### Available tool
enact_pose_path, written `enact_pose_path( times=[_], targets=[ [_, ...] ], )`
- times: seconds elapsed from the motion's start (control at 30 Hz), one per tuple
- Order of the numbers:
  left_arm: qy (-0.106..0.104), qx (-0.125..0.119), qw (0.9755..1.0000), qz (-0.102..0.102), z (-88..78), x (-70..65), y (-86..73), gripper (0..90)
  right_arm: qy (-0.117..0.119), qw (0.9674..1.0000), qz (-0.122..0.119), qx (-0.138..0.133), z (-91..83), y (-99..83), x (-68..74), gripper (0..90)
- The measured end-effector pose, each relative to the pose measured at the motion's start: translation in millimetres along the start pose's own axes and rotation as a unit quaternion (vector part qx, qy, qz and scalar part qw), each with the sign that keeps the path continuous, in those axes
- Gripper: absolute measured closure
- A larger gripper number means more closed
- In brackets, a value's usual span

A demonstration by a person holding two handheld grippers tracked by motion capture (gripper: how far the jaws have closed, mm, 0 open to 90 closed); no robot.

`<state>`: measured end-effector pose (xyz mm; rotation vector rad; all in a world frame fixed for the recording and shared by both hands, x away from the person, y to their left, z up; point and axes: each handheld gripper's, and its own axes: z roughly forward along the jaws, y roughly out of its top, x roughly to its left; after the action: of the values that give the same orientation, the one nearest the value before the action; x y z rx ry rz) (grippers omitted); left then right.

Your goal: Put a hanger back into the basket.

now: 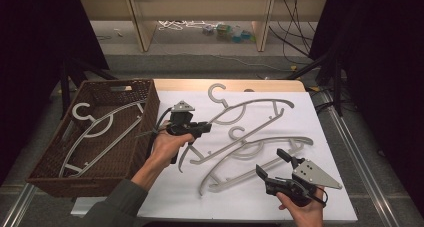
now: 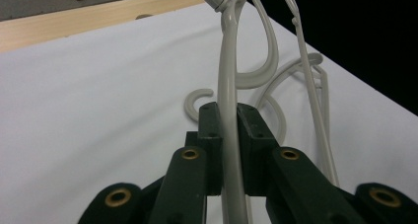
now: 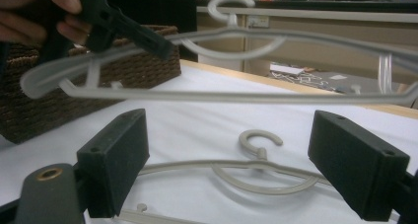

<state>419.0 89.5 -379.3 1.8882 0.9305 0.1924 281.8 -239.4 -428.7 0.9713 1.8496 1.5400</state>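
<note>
A grey plastic hanger [image 1: 250, 109] hangs tilted above the white table, my left gripper [image 1: 205, 127] shut on one arm of it near the basket side. In the left gripper view the jaws pinch that arm [image 2: 227, 61] of the hanger between the pads. A second grey hanger [image 1: 260, 147] lies flat on the table beneath it, its hook [image 2: 195, 99] visible past the jaws. My right gripper [image 1: 273, 163] rests open near the table's front edge, nothing between its pads [image 3: 116, 160]; the lifted hanger [image 3: 236, 98] crosses in front of it.
A brown wicker basket [image 1: 117, 82] stands at the left and holds another grey hanger [image 1: 100, 129]. The white sheet [image 1: 210, 197] covers the table. Wooden shelving legs and cables lie on the floor beyond the far edge.
</note>
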Motion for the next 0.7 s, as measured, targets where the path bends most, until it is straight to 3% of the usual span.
enact_pose_path(
  times=[0.3, 0.4, 0.53, 0.6, 0.7],
  targets=[
    [0.015, -0.020, 0.9995, 0.021, -44.6, 3.5, 14.0, 81.9, -0.002, 1.0000, -0.002, -0.001, -0.3, 0.2, -0.2, 16.5],
    [0.029, -0.028, 0.9987, 0.030, -60.7, 5.5, 16.6, 81.9, -0.002, 1.0000, -0.004, -0.002, -0.4, 0.1, -0.3, 16.5],
    [0.035, -0.038, 0.9984, 0.025, -78.5, 10.5, 17.6, 81.9, 0.001, 0.9999, -0.002, 0.011, -1.1, 0.2, 0.2, 16.5],
    [0.040, -0.039, 0.9981, 0.027, -87.3, 13.8, 17.8, 81.9, 0.002, 1.0000, -0.001, -0.004, 0.3, -0.2, 0.7, 16.5],
    [0.049, -0.045, 0.9976, 0.023, -99.3, 19.4, 17.4, 81.9, 0.003, 1.0000, 0.001, 0.003, -0.1, -0.4, -0.2, 16.5]
  ],
)
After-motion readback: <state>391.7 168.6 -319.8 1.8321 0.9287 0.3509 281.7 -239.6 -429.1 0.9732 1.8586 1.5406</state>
